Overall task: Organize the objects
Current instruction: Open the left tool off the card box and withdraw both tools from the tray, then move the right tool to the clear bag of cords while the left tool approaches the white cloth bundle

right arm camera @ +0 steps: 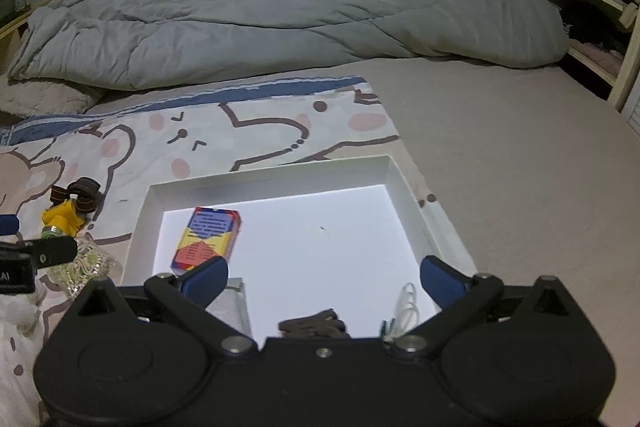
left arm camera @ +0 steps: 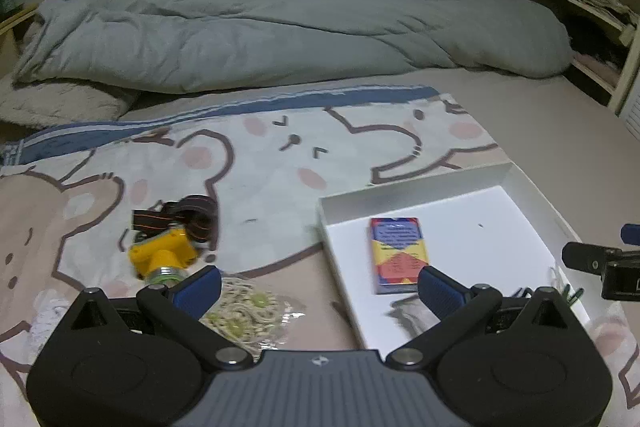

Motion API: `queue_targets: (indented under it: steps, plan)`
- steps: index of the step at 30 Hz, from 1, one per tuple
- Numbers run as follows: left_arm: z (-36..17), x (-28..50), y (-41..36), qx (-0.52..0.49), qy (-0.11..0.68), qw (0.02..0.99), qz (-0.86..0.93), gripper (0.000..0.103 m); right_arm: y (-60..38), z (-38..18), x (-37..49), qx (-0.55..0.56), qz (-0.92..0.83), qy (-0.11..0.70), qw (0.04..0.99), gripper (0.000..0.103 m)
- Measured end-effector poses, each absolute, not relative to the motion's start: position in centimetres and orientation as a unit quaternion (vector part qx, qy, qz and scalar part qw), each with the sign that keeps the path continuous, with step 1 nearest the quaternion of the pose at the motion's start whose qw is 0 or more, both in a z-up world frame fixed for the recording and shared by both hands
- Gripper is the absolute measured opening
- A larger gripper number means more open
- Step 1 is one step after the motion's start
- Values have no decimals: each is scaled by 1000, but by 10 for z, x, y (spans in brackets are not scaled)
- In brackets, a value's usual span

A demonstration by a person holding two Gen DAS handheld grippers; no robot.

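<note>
Both grippers hang over the bed, nothing in either one. The left gripper [left arm camera: 320, 285] has its blue fingers spread wide, gripping nothing, poised above the spot where the cartoon blanket [left arm camera: 256, 147] meets the white tray [left arm camera: 416, 193]. The right gripper [right arm camera: 323, 277] is just as wide open and just as bare, sitting over the near half of that same tray [right arm camera: 272, 179].

Inside the tray, a colourful card box [left arm camera: 398, 251] lies flat near the left wall; from the right wrist view the same box [right arm camera: 208, 241] sits just ahead of the left finger. Near the front edge lies a dark crumpled thing [right arm camera: 314, 323], too blurred to name, and beside it a loop of pale cord with a green clip [right arm camera: 402, 311]. A grey flat packet [right arm camera: 230, 301] rests at the tray's near left corner.

Out on the blanket, left of the tray, a yellow toy [left arm camera: 164, 255] touches a dark striped band [left arm camera: 184, 219] behind it. Just in front of the toy lies a clear bag of pale beads [left arm camera: 248, 315], partly under the left gripper's finger.

Farther back, a grey duvet [left arm camera: 280, 27] is heaped across the bed, with shelves [left arm camera: 592, 7] at the right.
</note>
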State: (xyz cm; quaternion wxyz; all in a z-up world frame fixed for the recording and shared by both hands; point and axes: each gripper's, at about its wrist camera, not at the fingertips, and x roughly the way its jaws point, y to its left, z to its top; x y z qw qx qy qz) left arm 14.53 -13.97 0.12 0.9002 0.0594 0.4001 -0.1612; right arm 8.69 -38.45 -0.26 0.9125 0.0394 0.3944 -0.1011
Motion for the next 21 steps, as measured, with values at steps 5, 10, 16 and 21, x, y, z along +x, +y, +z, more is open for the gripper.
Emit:
queue_targets:
  steps: [5,10,16,21]
  plan:
    - [6,149,-117,51,395,906,-144,103,-368,-1,97,38,-90,393,914,103]
    - [7,150,-97,58,390,910,-129,103,-348,2,108,41,-74,390,917,103]
    - [8,154,-69,57,390,913,-105,103,-322,6,120,32,-49,386,921,103]
    - [12,157,-42,45,389,916,-83,103,-304,7,127,24,-35,385,922,103]
